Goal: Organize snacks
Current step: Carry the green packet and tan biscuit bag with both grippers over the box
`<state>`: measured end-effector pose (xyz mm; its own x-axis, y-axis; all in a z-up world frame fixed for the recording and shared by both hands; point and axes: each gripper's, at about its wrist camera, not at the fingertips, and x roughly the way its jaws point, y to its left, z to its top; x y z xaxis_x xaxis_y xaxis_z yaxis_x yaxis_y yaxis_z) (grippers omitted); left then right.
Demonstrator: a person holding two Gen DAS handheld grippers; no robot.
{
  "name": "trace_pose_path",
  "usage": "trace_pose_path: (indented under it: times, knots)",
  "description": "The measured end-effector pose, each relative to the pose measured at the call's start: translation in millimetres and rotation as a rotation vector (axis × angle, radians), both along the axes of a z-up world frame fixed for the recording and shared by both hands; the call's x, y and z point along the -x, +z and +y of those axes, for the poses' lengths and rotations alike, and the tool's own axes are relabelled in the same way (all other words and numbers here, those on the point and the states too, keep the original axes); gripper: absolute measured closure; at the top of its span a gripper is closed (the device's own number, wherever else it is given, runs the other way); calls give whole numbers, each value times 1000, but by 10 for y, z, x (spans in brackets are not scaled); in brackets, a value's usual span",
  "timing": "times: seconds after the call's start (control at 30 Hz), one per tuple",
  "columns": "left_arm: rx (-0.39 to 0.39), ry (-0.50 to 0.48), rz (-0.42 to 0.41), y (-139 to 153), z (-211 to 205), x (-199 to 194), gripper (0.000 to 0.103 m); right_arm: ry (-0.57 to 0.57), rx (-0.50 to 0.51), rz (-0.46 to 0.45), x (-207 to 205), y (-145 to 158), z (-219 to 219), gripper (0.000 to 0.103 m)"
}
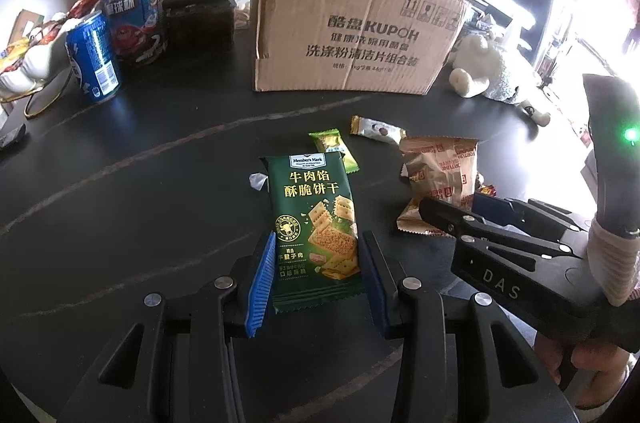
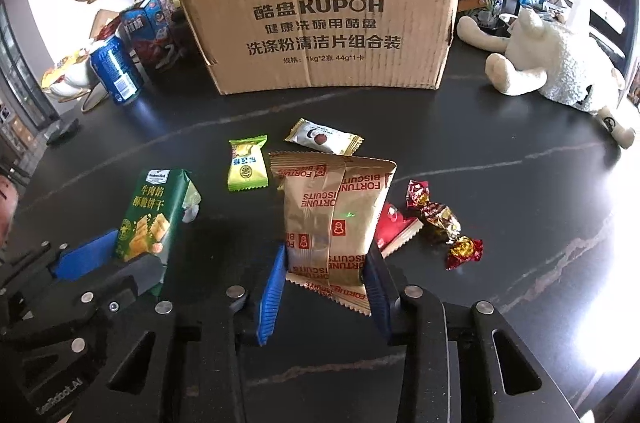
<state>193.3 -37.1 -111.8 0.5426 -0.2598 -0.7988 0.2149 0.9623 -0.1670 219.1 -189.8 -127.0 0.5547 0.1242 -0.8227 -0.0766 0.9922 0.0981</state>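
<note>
My left gripper [image 1: 316, 263] clamps the green cracker packet [image 1: 312, 223], my right gripper [image 2: 326, 283] clamps the gold biscuit bag [image 2: 332, 219], both on the bench [image 1: 140, 183].

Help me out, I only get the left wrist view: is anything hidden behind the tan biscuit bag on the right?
Observer: Yes. A red packet pokes out from beneath the tan biscuit bag, on the side turned away from your camera.
Operator: Anything else over there?
Observer: A twisted candy in red and gold foil lies beside the red packet, clear of the bag.
Operator: Is the other tool on the bag?
Observer: The right gripper has the bag's near end between its two fingers. I cannot tell whether they are squeezing it.
</note>
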Motion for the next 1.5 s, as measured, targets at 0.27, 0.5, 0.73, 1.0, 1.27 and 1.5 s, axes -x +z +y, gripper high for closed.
trace_pose_path:
  times: [0.27, 0.5, 0.73, 1.0, 1.27, 1.5]
  knots:
    - [17, 1, -38, 181, -1, 79, 62, -13, -27, -42, 103, 202, -45, 64]
    - [31, 3, -88, 423, 7, 125, 62, -10, -54, -92, 178, 448, -72, 64]
    - [42, 7, -143, 672, 45, 143, 62, 3, -62, -144, 224, 677, -61, 64]
    - [47, 2, -208, 986, 16, 83, 62, 7, -79, -211, 222, 968, -75, 64]
    - [53, -10, -253, 1281, -34, -33, 62, 4, -85, -276, 162, 1271, -110, 64]
    - [47, -17, -284, 1470, -58, -147, 62, 12, -89, -302, 54, 1424, -121, 64]
